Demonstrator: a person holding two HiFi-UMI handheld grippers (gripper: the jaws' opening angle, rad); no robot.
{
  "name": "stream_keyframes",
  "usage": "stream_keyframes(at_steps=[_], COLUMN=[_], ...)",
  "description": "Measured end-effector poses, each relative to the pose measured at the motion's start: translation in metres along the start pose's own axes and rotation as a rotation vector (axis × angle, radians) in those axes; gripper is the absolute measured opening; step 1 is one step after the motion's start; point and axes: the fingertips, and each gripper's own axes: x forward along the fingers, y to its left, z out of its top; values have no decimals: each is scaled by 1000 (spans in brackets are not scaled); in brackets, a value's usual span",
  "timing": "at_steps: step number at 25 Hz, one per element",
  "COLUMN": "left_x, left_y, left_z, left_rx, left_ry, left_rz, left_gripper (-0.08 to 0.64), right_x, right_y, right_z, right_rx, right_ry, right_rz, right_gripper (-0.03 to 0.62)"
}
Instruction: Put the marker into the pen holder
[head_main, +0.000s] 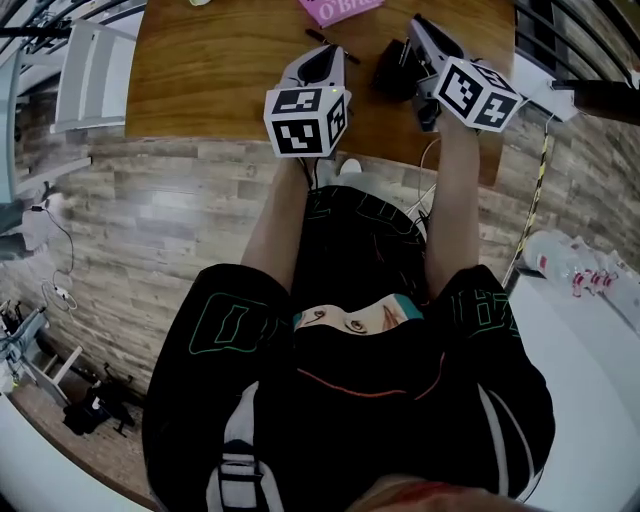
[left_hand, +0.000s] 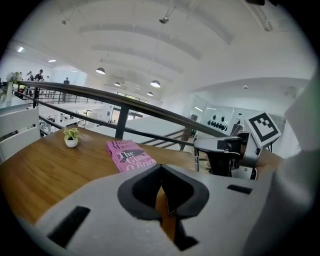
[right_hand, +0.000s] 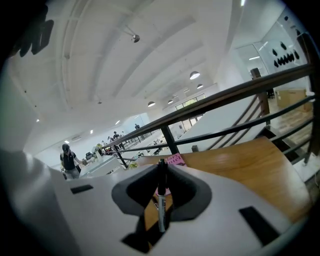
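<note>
Item one, right gripper: its jaws are clamping the marker, which is standing upright between the pads, dark cap at the jaw tips and pale barrel running down towards the camera. Item two, left gripper: its jaws are meeting at the tips and are carrying nothing. Item three, pen holder: a black cup that is standing on the wooden table, between the two grippers and just beside the right one; the marker is sitting outside it. Item four, pink book: it is lying flat on the table, beyond the left gripper. Item five, small potted plant: it is standing near the table's far edge, in front of the dark railing.
</note>
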Motion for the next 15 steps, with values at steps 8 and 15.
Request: stream_keyframes(at_steps=[8, 15], left_x=[-8, -12], left_y=[0, -3], left_z=[-21, -39], left_rx=[12, 2], left_ry=[48, 71], left_rz=[24, 33], left_gripper=[6, 6], right_x=[0, -5], right_y=[-3, -7], right_z=[-20, -38], right_rx=[35, 38], right_ry=[12, 59], right_rz=[4, -20], right_gripper=[64, 66])
